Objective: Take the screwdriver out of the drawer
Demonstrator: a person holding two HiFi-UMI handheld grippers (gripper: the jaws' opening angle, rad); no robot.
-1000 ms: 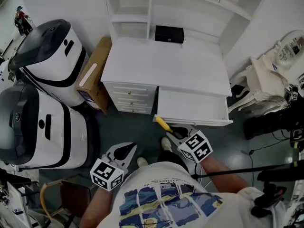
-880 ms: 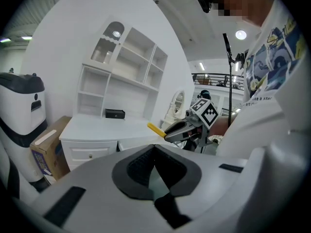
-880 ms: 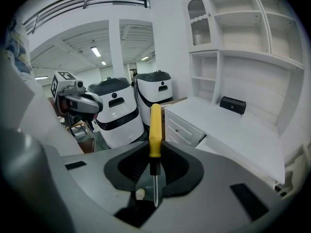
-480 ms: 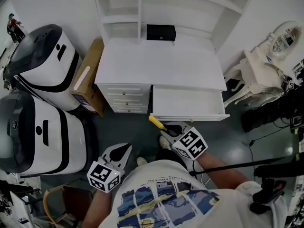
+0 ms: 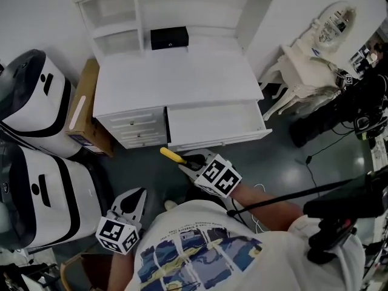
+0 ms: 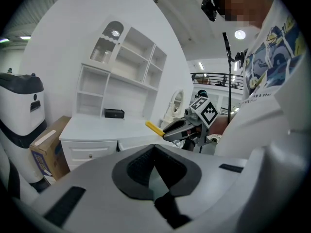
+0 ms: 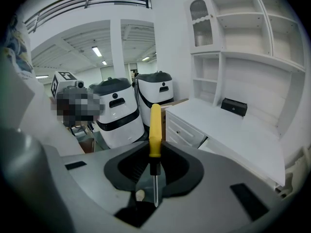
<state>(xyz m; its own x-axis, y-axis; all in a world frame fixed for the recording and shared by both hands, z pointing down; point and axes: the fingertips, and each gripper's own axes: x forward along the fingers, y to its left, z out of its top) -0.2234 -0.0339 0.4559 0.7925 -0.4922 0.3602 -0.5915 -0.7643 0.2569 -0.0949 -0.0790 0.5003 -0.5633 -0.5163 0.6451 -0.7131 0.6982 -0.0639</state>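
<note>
The screwdriver [image 5: 172, 155] lies along the right gripper's [image 5: 185, 162] own line. Its yellow handle sticks out past the jaw tips, up and to the left in the head view, toward the small drawers of the white bench [image 5: 176, 77]. In the right gripper view its thin shaft [image 7: 155, 188] runs back between the jaws toward the camera.

The right gripper's jaws stand partly apart and are clenched on the screwdriver where the handle meets the shaft. The tool is in the air over the dark floor, just in front of the open drawer [image 5: 215, 123] and outside it.

The left gripper [image 5: 136, 194] hangs low beside the person, its jaw tips together with nothing between them.

The screwdriver has a plain yellow handle, a short black collar and a slim metal shaft.
</note>
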